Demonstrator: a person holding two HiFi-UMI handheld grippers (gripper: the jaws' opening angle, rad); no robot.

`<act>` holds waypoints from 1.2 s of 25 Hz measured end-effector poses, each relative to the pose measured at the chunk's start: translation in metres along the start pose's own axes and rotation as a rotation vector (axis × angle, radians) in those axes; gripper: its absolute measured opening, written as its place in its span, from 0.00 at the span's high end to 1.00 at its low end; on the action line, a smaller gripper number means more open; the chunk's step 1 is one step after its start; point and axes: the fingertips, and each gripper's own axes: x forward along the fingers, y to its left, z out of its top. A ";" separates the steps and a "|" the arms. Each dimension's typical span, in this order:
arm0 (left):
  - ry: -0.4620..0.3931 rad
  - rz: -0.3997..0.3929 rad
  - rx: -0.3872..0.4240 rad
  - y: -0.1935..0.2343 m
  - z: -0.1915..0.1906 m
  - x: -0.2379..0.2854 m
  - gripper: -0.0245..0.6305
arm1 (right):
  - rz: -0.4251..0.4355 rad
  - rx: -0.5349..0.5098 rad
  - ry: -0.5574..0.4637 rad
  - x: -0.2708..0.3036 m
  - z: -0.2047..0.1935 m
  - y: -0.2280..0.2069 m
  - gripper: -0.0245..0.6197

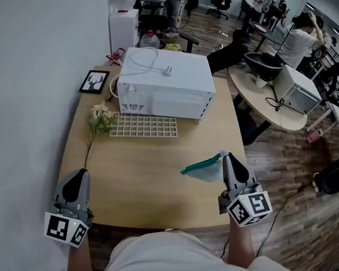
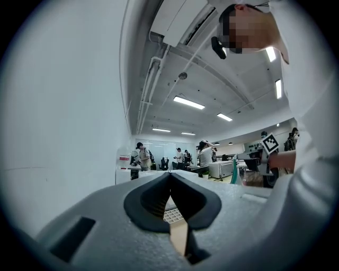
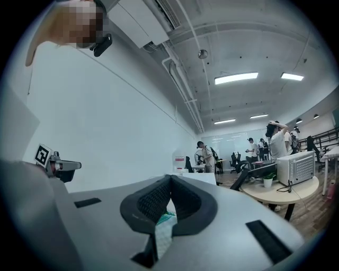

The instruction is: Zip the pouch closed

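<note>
- Head view: the pouch (image 1: 200, 170), clear with a teal zip edge, hangs above the front right part of the wooden table (image 1: 144, 179), and its right end is in the right gripper (image 1: 226, 159).
- The right gripper view shows this gripper's (image 3: 169, 181) jaws clamped on the pouch (image 3: 163, 233), whose pale mesh-like material and teal edge fill the gap between the pads.
- The left gripper (image 1: 80, 177) is at the table's front left corner, well apart from the pouch.
- In the left gripper view its (image 2: 170, 178) jaws meet at the tips with nothing between them, and only the table shows through the gap below.
- Further back on the table lies a white grid tray (image 1: 143, 127), and beside its left end lies a dried flower sprig (image 1: 98, 124).
- Behind the tray stands a white box (image 1: 165, 85) with a cable on top.
- A framed deer picture (image 1: 94, 81) lies at the back left corner.
</note>
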 end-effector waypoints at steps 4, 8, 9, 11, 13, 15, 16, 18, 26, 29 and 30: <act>-0.006 -0.007 0.002 0.000 0.002 -0.002 0.94 | -0.011 -0.002 -0.004 -0.005 0.002 0.002 0.96; -0.004 -0.011 -0.002 -0.002 0.004 -0.010 0.94 | -0.009 0.000 -0.005 -0.009 0.003 0.010 0.96; -0.004 -0.011 -0.004 -0.002 0.004 -0.012 0.94 | -0.006 -0.001 -0.003 -0.009 0.003 0.013 0.96; -0.005 -0.008 -0.008 -0.001 0.003 -0.016 0.94 | 0.001 -0.006 0.002 -0.010 0.003 0.019 0.96; -0.005 -0.007 -0.011 0.000 0.002 -0.021 0.94 | 0.008 -0.014 0.007 -0.012 0.002 0.025 0.96; -0.006 -0.006 -0.015 0.000 0.000 -0.027 0.94 | 0.019 -0.018 0.012 -0.015 0.001 0.031 0.96; -0.008 -0.005 -0.017 0.000 -0.001 -0.029 0.94 | 0.025 -0.015 0.013 -0.016 0.000 0.034 0.96; -0.011 -0.004 -0.020 -0.002 -0.002 -0.034 0.94 | 0.033 -0.007 0.007 -0.017 0.001 0.039 0.96; -0.025 0.013 -0.036 -0.006 -0.009 -0.053 0.94 | 0.045 0.004 -0.009 -0.022 -0.004 0.055 0.96; -0.025 0.002 -0.042 -0.007 -0.012 -0.056 0.94 | 0.045 0.005 -0.008 -0.024 -0.006 0.060 0.96; -0.026 0.000 -0.046 -0.008 -0.013 -0.057 0.94 | 0.046 0.003 -0.008 -0.025 -0.006 0.063 0.96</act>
